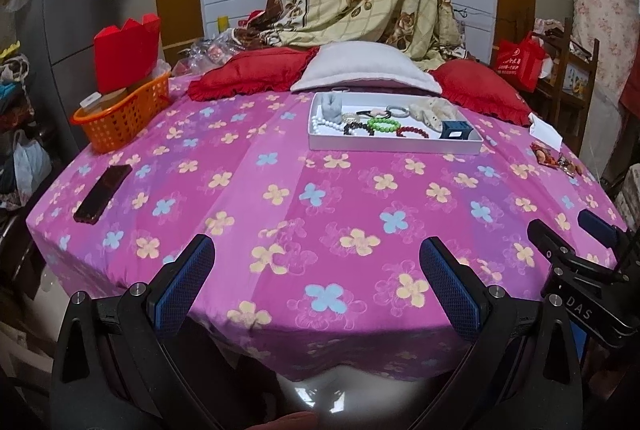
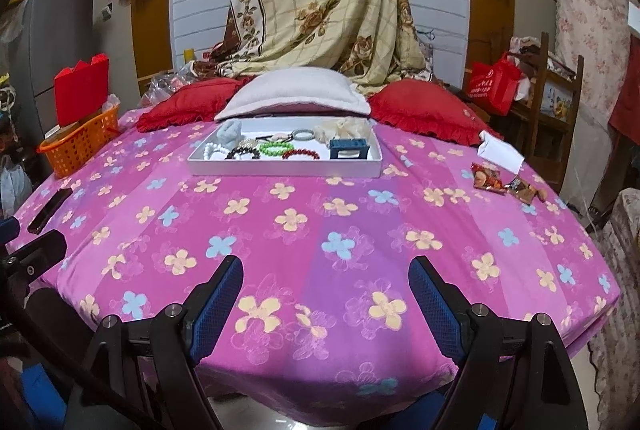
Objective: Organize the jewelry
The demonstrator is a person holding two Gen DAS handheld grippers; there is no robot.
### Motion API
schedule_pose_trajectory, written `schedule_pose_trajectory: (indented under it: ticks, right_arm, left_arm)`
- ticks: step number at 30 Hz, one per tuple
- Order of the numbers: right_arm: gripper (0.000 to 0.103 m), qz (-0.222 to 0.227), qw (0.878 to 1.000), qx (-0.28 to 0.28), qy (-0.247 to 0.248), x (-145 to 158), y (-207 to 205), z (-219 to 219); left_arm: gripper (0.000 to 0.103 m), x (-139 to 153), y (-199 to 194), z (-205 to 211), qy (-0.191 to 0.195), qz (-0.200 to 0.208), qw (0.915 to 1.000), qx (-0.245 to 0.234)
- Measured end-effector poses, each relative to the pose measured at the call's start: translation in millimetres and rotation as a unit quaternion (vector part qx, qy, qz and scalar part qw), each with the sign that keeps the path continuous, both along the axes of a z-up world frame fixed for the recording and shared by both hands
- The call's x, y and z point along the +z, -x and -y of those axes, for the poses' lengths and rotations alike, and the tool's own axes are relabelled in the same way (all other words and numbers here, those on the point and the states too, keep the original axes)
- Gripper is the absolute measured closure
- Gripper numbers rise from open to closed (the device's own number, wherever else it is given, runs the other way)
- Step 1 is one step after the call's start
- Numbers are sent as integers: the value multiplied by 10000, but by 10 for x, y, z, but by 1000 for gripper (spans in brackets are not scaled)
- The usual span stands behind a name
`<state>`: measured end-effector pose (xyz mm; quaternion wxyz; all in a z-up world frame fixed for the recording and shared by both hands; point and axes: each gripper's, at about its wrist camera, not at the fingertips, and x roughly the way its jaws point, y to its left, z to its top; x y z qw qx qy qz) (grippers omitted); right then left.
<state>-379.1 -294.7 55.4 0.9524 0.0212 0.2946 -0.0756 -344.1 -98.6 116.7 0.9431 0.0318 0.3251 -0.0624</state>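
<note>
A white tray point(image 1: 392, 147) point(image 2: 280, 170) rests on the far part of the pink flowered bed cover. Inside lie a white bead string point(image 2: 210, 151), a dark bracelet point(image 2: 240, 153), a green bead bracelet point(image 1: 383, 125) point(image 2: 276, 148), a red bead bracelet point(image 1: 412, 131) point(image 2: 301, 153), a grey ring point(image 2: 303, 134), a cream scrunchie point(image 1: 434, 109) point(image 2: 344, 128), a grey cloth lump point(image 1: 331, 106) and a small blue box point(image 1: 456, 130) point(image 2: 348, 149). My left gripper point(image 1: 316, 250) and right gripper point(image 2: 326, 272) both hover open near the front edge, far from the tray, with nothing between the fingers.
An orange basket point(image 1: 124, 116) point(image 2: 78, 146) with a red box stands at the left. A black phone point(image 1: 103, 193) lies on the left side. Snack packets point(image 2: 502, 184) and a white box point(image 2: 500, 152) lie at the right. Red and white pillows point(image 2: 294, 94) sit behind the tray.
</note>
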Motion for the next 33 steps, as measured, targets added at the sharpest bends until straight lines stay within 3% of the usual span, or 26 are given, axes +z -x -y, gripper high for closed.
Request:
schedule_pose_trajectory:
  ticks: [33]
  right_arm:
    - [20, -273, 9994, -158, 130, -133, -77, 0]
  left_arm:
    - [0, -157, -91, -36, -84, -349, 9993, 120]
